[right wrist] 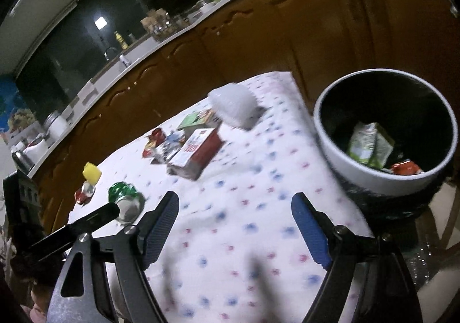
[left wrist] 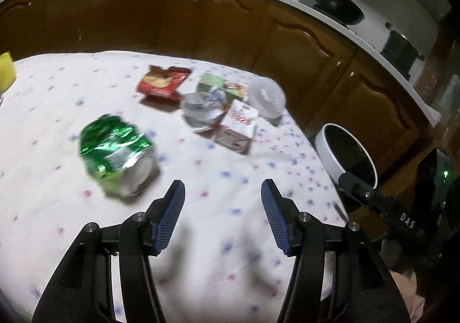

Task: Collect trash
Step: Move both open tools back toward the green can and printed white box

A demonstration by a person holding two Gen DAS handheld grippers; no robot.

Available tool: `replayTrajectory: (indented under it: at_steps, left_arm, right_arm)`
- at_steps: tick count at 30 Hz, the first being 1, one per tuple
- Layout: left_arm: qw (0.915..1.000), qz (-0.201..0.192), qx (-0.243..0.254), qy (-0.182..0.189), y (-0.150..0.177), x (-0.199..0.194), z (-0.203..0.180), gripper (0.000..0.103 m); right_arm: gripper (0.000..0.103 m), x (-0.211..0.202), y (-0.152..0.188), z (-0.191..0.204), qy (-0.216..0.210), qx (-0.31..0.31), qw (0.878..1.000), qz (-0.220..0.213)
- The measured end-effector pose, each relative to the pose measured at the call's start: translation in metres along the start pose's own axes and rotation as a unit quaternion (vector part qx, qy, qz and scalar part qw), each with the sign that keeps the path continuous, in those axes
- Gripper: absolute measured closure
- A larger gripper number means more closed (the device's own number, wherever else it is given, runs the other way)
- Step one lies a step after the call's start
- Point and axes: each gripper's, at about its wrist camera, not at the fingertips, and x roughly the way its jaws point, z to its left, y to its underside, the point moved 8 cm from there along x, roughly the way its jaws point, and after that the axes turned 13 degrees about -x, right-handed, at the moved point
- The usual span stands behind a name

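My left gripper point(left wrist: 222, 193): jaws apart, holding nothing.
My right gripper point(right wrist: 234, 208): jaws wide, empty.
Crushed can point(left wrist: 118, 155): on table point(left wrist: 43, 110).

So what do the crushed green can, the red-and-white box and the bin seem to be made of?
Green can: thin metal, probably aluminium, glossy with sharp creases and a silvery end. Red-and-white box: printed cardboard, flat folded faces. Bin: smooth white rim, likely plastic, with what looks like a dark liner.
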Motion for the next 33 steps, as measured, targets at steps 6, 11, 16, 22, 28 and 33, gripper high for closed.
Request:
replayTrajectory:
  at_steps: [6,11,16,22,28,33]
  left_arm:
    - [0.9985,-0.015,-0.046,-0.026,-0.005,-0.018,0.044,0.047]
    - [0.9944,-0.035,-0.089,-0.044,-0.020,-0.034,0.080,0.047]
    - [0.9878,-0.028,-0.146,-0.046,-0.027,-0.029,0.111,0.047]
    - [0.9789,0.011,-0.201,-0.037,-0.028,-0.002,0.131,0.047]
    - [0.9745,0.027,-0.221,-0.030,-0.035,0.017,0.133,0.047]
    - [0.9757,0.041,-0.213,-0.033,-0.041,0.034,0.129,0.047]
  right_arm:
    - [0.021,0.021,-0.002,0.030,-0.023,-0.011,1.000,0.011]
    - [0.021,0.041,-0.011,0.051,-0.034,-0.015,0.999,0.017]
    - [0.021,0.063,-0.021,0.066,-0.038,-0.019,0.999,0.022]
    - [0.021,0.088,-0.031,0.073,-0.022,-0.037,0.999,0.033]
    - [0.023,0.117,-0.040,0.075,0.007,-0.061,0.997,0.052]
    - [0.038,0.145,-0.039,0.069,0.034,-0.070,0.993,0.086]
